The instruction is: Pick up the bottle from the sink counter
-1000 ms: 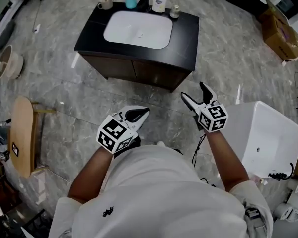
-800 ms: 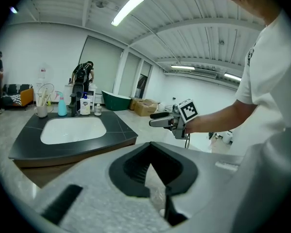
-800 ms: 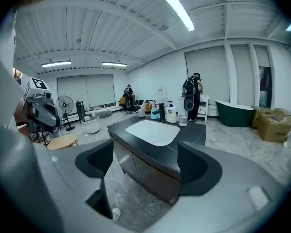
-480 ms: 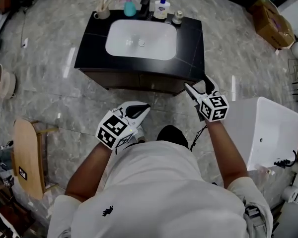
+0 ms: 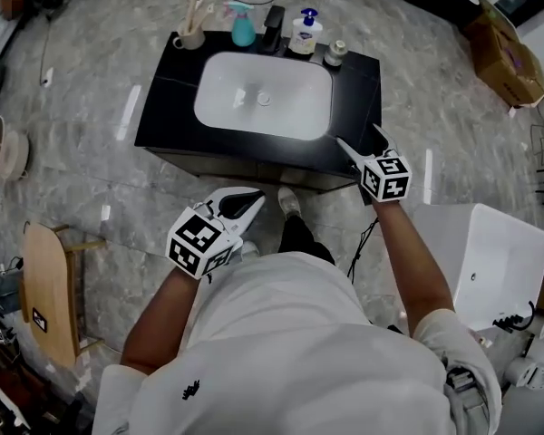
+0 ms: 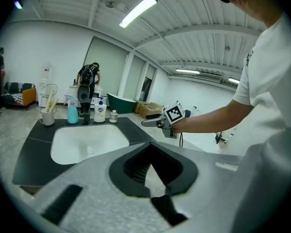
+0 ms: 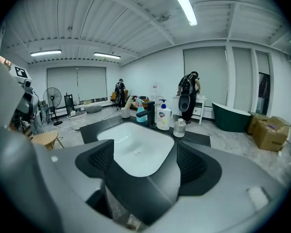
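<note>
On the black worktop a cup at the back left corner holds a few upright sticks, probably toothbrushes. The white basin sunk into the worktop shows only its drain.

Behind the basin stand a teal spray bottle, a black tap, a white pump bottle and a small lidded jar, in that order from left to right. Both bottles stand upright with their long axes vertical. The pump bottle's blue head is on top, and the spray bottle's trigger nozzle points left in the left gripper view.

The left tongs are clenched on nothing and are held low in front of the person's body, well short of the worktop. The right tongs are released, with the jaws wide apart and nothing between them. They hover over the worktop's front right corner, well apart from both bottles.

The head view alone shows a white tub to the person's right and a wooden stool to the left. The right gripper view looks across the basin at the bottles and the pump bottle's label. The left gripper view catches the right tongs from the side, level and pointing toward the basin.
</note>
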{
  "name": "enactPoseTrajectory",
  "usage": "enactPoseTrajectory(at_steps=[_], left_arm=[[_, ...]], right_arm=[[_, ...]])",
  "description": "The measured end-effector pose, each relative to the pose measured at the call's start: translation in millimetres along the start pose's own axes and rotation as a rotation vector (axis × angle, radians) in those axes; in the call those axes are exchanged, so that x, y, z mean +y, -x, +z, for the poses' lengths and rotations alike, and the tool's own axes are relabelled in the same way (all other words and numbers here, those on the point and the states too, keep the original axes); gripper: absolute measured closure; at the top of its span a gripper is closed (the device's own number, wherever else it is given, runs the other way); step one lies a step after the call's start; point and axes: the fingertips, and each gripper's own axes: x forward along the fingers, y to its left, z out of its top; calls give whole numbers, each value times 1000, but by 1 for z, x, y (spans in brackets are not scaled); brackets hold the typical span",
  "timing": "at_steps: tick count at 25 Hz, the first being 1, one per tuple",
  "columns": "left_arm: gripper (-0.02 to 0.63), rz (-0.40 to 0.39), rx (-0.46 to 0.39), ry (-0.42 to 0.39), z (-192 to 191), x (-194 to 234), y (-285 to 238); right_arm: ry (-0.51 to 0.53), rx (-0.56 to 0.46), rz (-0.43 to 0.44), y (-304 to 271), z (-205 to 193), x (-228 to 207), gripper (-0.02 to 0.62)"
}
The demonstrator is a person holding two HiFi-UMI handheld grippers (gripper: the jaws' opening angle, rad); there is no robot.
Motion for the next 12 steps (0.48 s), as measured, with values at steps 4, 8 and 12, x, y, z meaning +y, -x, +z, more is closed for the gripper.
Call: enactPoseTrajectory(at_steps=[4, 8, 12], left_arm=[[600, 64, -13, 30, 27, 34, -20], [600, 115, -9, 51, 51, 64, -44], [600, 153, 0, 78, 68, 85, -68]], right_arm=[[9, 27, 30, -57, 11, -39, 175], [14, 47, 56, -107, 22, -75, 175], [27, 70, 69, -158, 28, -110, 170]])
